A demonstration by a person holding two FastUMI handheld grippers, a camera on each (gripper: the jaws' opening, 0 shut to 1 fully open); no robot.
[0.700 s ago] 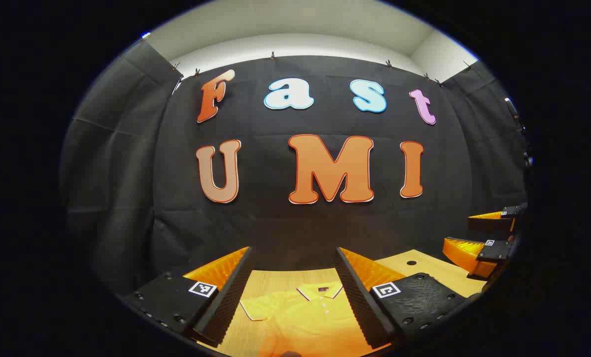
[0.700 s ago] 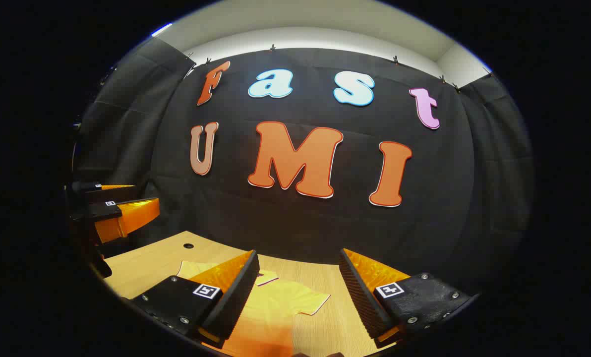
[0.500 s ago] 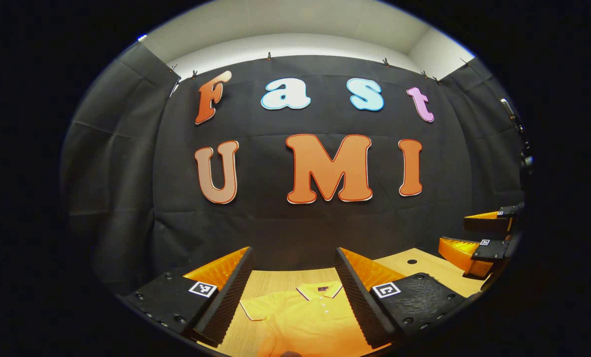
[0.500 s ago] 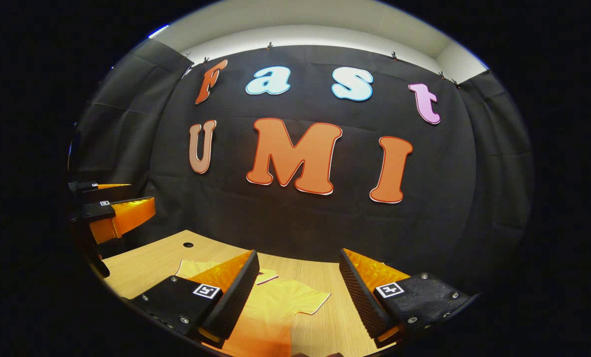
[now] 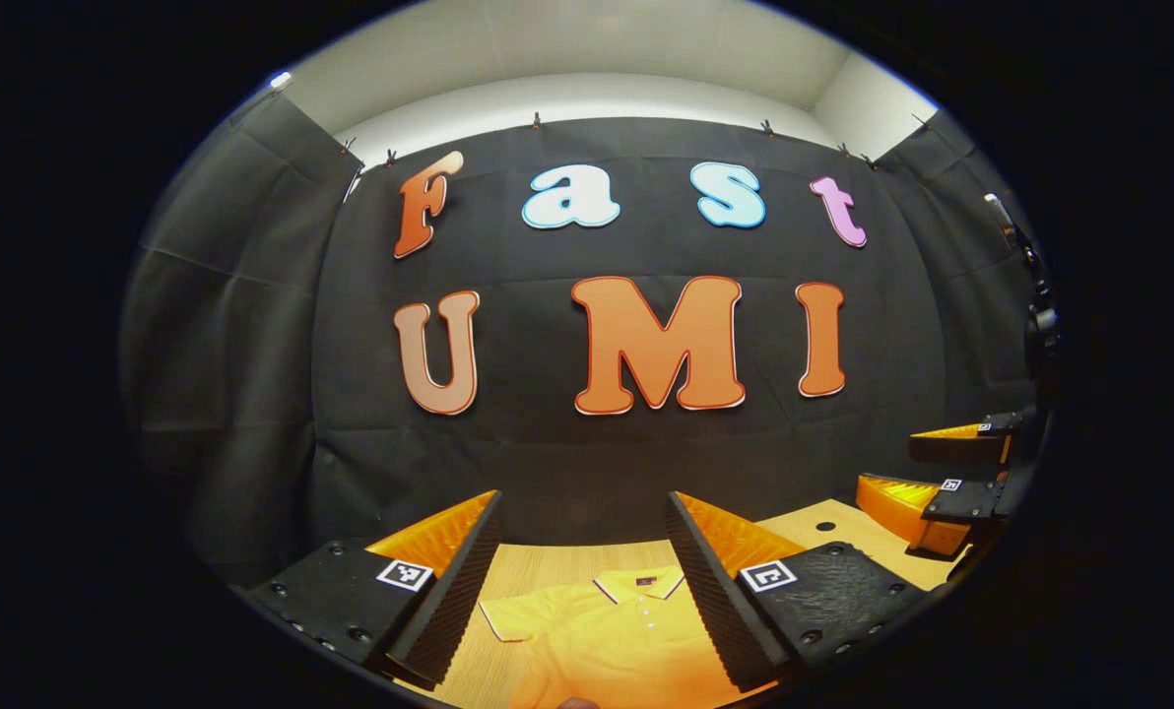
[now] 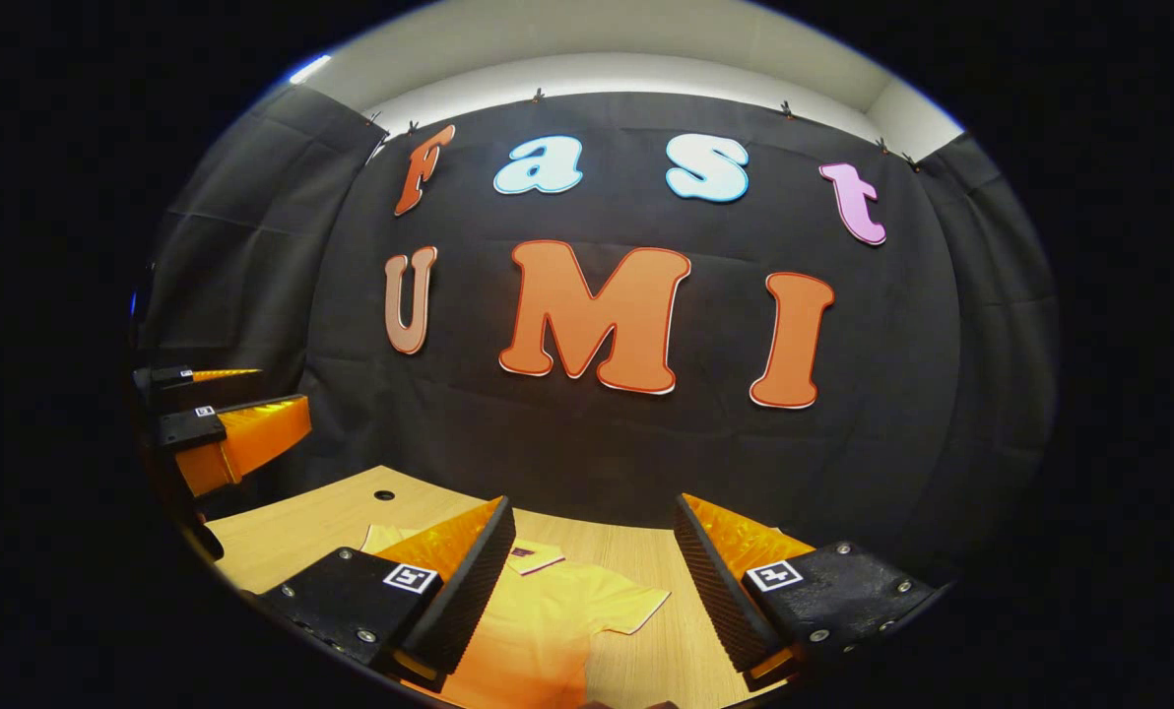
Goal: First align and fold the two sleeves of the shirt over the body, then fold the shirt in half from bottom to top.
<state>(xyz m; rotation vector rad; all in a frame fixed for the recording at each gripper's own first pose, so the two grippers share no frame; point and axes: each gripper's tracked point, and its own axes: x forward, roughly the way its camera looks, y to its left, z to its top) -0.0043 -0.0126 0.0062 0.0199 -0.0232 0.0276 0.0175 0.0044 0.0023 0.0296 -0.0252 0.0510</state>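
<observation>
Compared with the frame 0.7 s ago, both cameras sit slightly differently: the booth wall appears a little lower in each view, and in the right gripper view the near sleeve (image 6: pixel 619 606) shows a bit more of its length. The shirt itself lies as before.

Left gripper view — the left gripper (image 5: pixel 581 581) hangs above the light wooden counter (image 5: pixel 548 556) with its fingers spread wide and nothing between them. Framed in the gap lies the short-sleeved yellow polo shirt (image 5: pixel 607 635), flat and face-up, buttons showing. Its collar (image 5: pixel 638 585) points away from the camera toward the black cloth wall, so the long axis runs from the viewer to the wall. One sleeve (image 5: pixel 510 622) spreads to the left. The right gripper (image 5: pixel 932 487) shows at the far right edge, above the counter.

Right gripper view — the right gripper (image 6: pixel 587 581) is likewise wide open and empty, held above the counter (image 6: pixel 301 527). The shirt (image 6: pixel 538 630) lies below it, partly hidden by the left finger. The left gripper (image 6: pixel 228 423) appears at the far left, clear of the shirt.
</observation>
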